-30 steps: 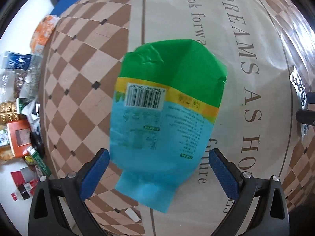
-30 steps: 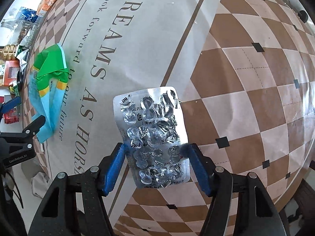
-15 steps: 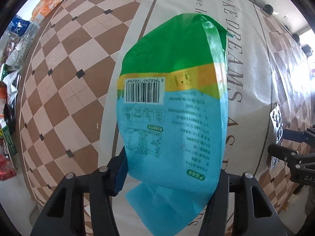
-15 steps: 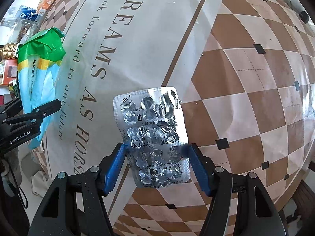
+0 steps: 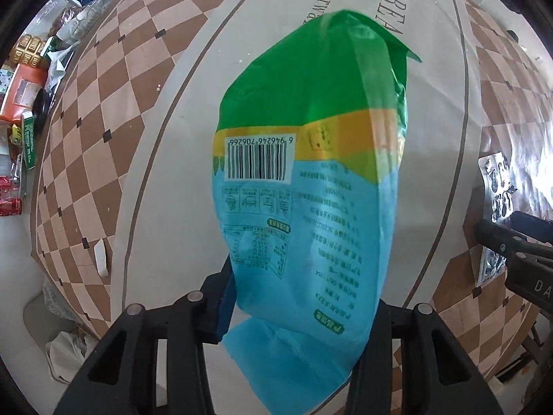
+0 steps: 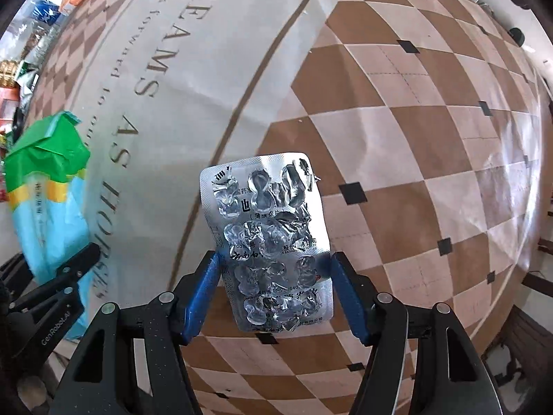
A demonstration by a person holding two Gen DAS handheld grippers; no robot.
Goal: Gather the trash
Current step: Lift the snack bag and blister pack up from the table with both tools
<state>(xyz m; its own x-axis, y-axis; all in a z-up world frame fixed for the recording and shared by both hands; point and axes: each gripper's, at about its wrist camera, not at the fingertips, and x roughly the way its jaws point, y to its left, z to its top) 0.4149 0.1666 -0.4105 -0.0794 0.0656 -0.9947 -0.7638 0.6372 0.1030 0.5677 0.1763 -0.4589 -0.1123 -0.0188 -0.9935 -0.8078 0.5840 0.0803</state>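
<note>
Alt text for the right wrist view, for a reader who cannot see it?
The right gripper holds an empty foil blister pack between its blue pads above a checkered tablecloth with printed lettering. At the left edge, the left gripper holds a green, yellow and blue snack bag.

Bright daylight, sharp focus, heavy fisheye bending at edges, glare on the blister pack [image 6: 273, 242].

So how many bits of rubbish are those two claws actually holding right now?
2: the green and blue bag clamped in the left gripper, and the silver blister pack in the right gripper.
</note>
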